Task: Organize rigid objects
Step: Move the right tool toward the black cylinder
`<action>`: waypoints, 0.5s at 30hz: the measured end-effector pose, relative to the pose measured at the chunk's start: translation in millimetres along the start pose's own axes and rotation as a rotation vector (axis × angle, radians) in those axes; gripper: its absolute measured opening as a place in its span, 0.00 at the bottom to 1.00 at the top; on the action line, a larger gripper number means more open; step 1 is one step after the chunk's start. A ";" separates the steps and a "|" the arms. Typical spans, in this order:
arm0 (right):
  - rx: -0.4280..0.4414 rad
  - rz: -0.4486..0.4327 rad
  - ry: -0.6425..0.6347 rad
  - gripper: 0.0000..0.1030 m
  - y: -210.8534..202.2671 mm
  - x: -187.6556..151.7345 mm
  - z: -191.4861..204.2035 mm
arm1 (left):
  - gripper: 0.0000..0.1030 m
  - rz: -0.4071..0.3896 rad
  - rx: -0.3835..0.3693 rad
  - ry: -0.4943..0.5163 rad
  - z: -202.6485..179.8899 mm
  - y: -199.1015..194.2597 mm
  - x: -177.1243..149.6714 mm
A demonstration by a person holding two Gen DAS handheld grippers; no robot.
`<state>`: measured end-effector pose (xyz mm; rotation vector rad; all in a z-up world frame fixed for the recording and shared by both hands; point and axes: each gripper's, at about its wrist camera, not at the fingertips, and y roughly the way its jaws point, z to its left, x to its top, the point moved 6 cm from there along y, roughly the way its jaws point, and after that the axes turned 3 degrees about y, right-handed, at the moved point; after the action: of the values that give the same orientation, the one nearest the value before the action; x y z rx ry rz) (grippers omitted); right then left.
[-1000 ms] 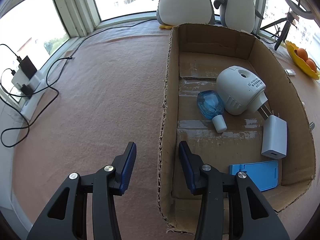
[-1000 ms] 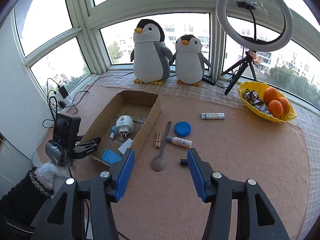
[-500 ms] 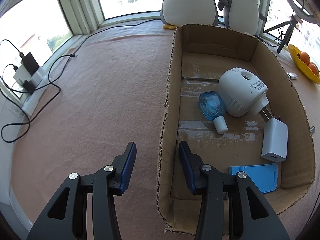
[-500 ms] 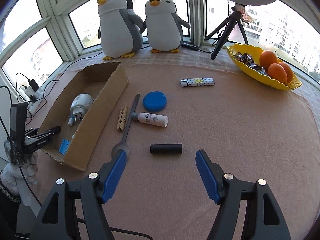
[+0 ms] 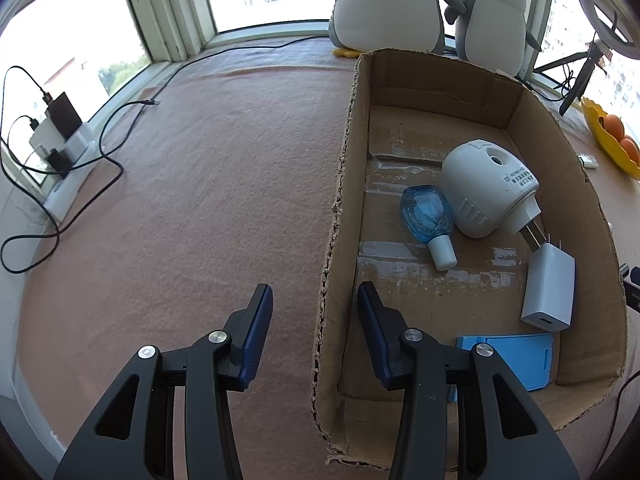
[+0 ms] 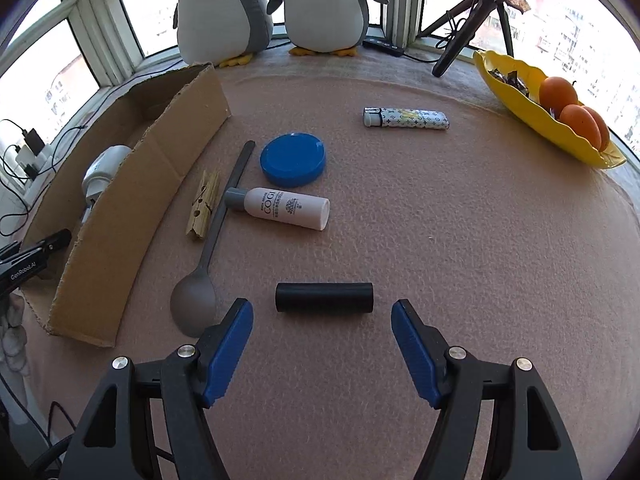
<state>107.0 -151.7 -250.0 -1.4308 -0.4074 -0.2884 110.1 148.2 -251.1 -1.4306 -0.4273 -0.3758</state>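
Cardboard box (image 5: 345,184), open-topped, on a pink cloth-covered table (image 6: 460,240); four items already inside: white plug-in device (image 5: 484,188), blue refill bottle (image 5: 426,216) touching it at its eight o'clock, white charger (image 5: 550,286) at its five o'clock, blue flat holder (image 5: 516,354) at the near end. Six items not yet boxed, all on the cloth to the box's three o'clock: black cylinder (image 6: 324,297), grey spoon (image 6: 196,304), wooden clothespin (image 6: 204,204) just beside the spoon's handle, white bottle (image 6: 286,208) touching that handle, blue lid (image 6: 293,159) at the bottle's twelve o'clock, patterned lighter (image 6: 406,118) well apart at two o'clock. Right gripper (image 6: 322,318): jaws wide, just been opening, nothing between the pads; the cylinder lies crosswise just beyond the tips at twelve o'clock, judged the next pick. Left gripper (image 5: 314,294): jaws narrowly apart, astride the box's near wall, neither pad seen pressing it, holding nothing. Task judged under half done
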 end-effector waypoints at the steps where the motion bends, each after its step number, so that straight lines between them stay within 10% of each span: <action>1: -0.005 0.003 0.007 0.66 1.6 1.1 -1.0 | 0.42 0.000 0.000 0.001 0.0 0.0 0.1; 15: -0.026 0.038 0.054 0.64 11.6 1.0 -4.7 | 0.42 -0.002 0.000 0.003 -1.5 0.2 0.6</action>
<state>113.4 -154.9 -260.3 -1.4512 -0.3339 -0.3018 110.7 146.7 -251.1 -1.4299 -0.4265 -0.3795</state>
